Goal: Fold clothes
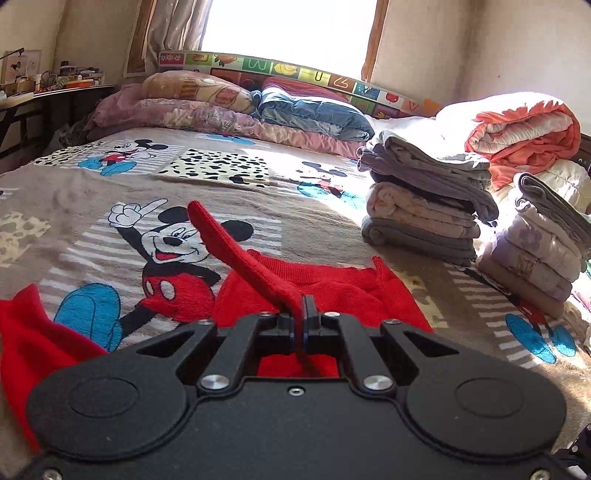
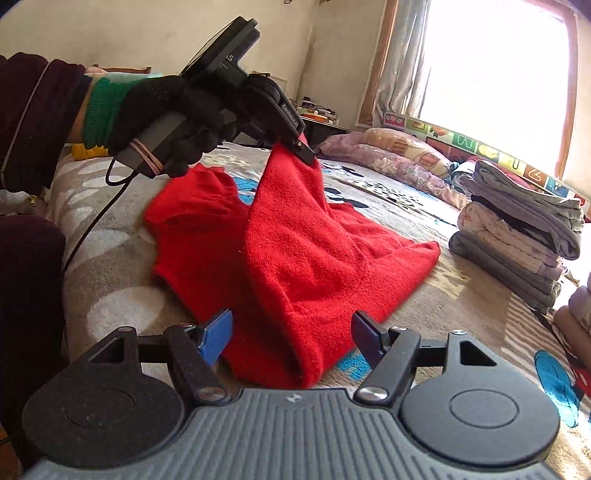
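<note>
The left gripper [image 1: 300,306] is clenched on a fold of the red sweater [image 2: 303,243], its jaws pressed together with the knit pinched between them; in the right wrist view it holds that fold lifted off the bed, gripped by a black-gloved hand [image 2: 173,122]. The right gripper [image 2: 291,334] is released, its blue-padded fingers [image 2: 216,338] spread wide on either side of the sweater's near edge, not touching it as far as can be told. The rest of the sweater lies spread on the cartoon-mouse blanket [image 1: 155,236]. Farther to the right stand two stacks of folded clothes [image 1: 424,199], and pillows [image 1: 207,107] lie at the far end under the window [image 1: 291,29].
</note>
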Available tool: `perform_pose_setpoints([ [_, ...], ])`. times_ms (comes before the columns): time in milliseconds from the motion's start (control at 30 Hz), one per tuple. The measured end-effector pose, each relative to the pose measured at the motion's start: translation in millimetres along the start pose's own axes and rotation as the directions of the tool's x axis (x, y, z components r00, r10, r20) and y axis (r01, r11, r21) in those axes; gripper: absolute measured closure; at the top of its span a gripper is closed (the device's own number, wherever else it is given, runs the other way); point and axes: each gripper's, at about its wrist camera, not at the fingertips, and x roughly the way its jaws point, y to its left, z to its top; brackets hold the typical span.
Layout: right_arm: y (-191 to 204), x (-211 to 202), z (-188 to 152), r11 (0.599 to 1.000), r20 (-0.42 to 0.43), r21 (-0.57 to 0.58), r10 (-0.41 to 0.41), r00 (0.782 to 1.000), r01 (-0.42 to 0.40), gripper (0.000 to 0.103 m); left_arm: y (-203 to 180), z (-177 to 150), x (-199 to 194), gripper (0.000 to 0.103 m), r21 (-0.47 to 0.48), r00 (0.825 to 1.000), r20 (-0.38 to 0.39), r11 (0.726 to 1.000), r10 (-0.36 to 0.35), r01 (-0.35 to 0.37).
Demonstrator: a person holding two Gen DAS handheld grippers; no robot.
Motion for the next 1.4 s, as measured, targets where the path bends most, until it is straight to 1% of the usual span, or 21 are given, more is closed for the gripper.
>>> perform_pose_setpoints([
  [100, 4, 8, 3, 0.999, -0.020, -0.030, 0.033, 0.999, -0.034, 0.032, -2, -4, 7, 0.101, 0.028, 1.000, -0.025, 1.000, 0.011, -0.010],
  [133, 3, 14, 4, 0.998, -0.062, -0.022, 0.065, 0.996, -0.067, 0.032, 0, -9, 12, 0.101, 0.045, 0.998, -0.049, 0.999, 0.029, -0.027],
  [167, 2, 20, 3, 0.994, -0.113, -0.012, 0.106, 0.988, -0.108, 0.027, 3, -15, 18, 0.101, 0.047, 0.996, -0.075, 0.998, 0.045, -0.042],
  [200, 1, 25, 2, 0.989, -0.162, -0.005, 0.144, 0.976, -0.147, 0.026, 7, -20, 23, 0.101, 0.035, 0.992, -0.108, 0.998, 0.057, -0.054],
  [233, 0, 26, 2, 0.986, -0.173, -0.010, 0.160, 0.972, -0.164, 0.026, 12, -25, 29, 0.101, 0.020, 0.987, -0.143, 0.997, 0.079, -0.076],
  [300, -4, 21, 9, 0.981, -0.182, -0.003, 0.190, 0.965, -0.194, 0.027, 22, -34, 32, 0.100, -0.024, 0.984, -0.161, 0.996, 0.082, -0.087],
  [400, -14, 9, 19, 0.972, -0.115, 0.030, 0.234, 0.966, -0.232, 0.026, 34, -39, 30, 0.100, -0.095, 0.986, -0.158, 0.994, 0.047, -0.062],
  [500, -18, 11, 26, 0.980, -0.074, 0.035, 0.196, 0.978, -0.194, 0.026, 42, -39, 28, 0.098, -0.158, 0.988, -0.153, 0.987, 0.012, -0.037],
  [567, -18, 22, 28, 0.982, -0.084, 0.026, 0.190, 0.978, -0.188, 0.026, 47, -39, 28, 0.094, -0.194, 0.988, -0.152, 0.980, 0.008, -0.038],
  [667, -17, 39, 27, 0.979, -0.132, 0.006, 0.200, 0.971, -0.201, 0.026, 59, -41, 26, 0.077, -0.277, 0.990, -0.143, 0.960, 0.006, -0.046],
  [733, -19, 49, 26, 0.969, -0.183, 0.025, 0.246, 0.952, -0.246, 0.024, 72, -42, 25, 0.076, -0.349, 0.991, -0.136, 0.936, -0.003, -0.045],
  [800, -20, 51, 25, 0.956, -0.202, 0.028, 0.290, 0.935, -0.290, 0.017, 83, -42, 28, 0.075, -0.409, 0.991, -0.136, 0.911, -0.013, -0.044],
  [833, -20, 51, 24, 0.950, -0.209, 0.027, 0.311, 0.927, -0.312, 0.017, 87, -42, 30, 0.075, -0.432, 0.990, -0.137, 0.901, -0.017, -0.044],
  [900, -24, 50, 25, 0.942, -0.200, 0.047, 0.336, 0.921, -0.333, 0.018, 92, -40, 34, 0.075, -0.447, 0.990, -0.139, 0.893, -0.010, -0.053],
  [967, -30, 49, 27, 0.941, -0.168, 0.076, 0.337, 0.926, -0.329, 0.019, 96, -38, 37, 0.075, -0.460, 0.991, -0.131, 0.887, -0.016, -0.047],
  [1033, -33, 49, 29, 0.943, -0.145, 0.093, 0.331, 0.932, -0.320, 0.019, 97, -37, 39, 0.076, -0.451, 0.991, -0.130, 0.891, -0.016, -0.044],
  [1067, -33, 50, 29, 0.940, -0.145, 0.100, 0.339, 0.930, -0.327, 0.019, 95, -37, 40, 0.090, -0.433, 0.991, -0.132, 0.900, -0.017, -0.042],
  [1100, -33, 50, 29, 0.938, -0.146, 0.101, 0.343, 0.928, -0.331, 0.019, 91, -35, 38, 0.100, -0.395, 0.992, -0.127, 0.918, -0.007, -0.044],
  [1167, -32, 48, 29, 0.936, -0.148, 0.095, 0.349, 0.925, -0.337, 0.017, 81, -30, 33, 0.100, -0.315, 0.995, -0.101, 0.948, 0.015, -0.046],
  [1200, -31, 47, 30, 0.936, -0.150, 0.093, 0.351, 0.924, -0.341, 0.016, 78, -26, 29, 0.100, -0.295, 0.997, -0.077, 0.955, 0.010, -0.032],
  [1400, -31, 38, 31, 0.931, -0.149, 0.082, 0.365, 0.919, -0.356, 0.019, 58, 5, 25, 0.100, -0.255, 0.999, -0.046, 0.967, -0.017, 0.005],
])
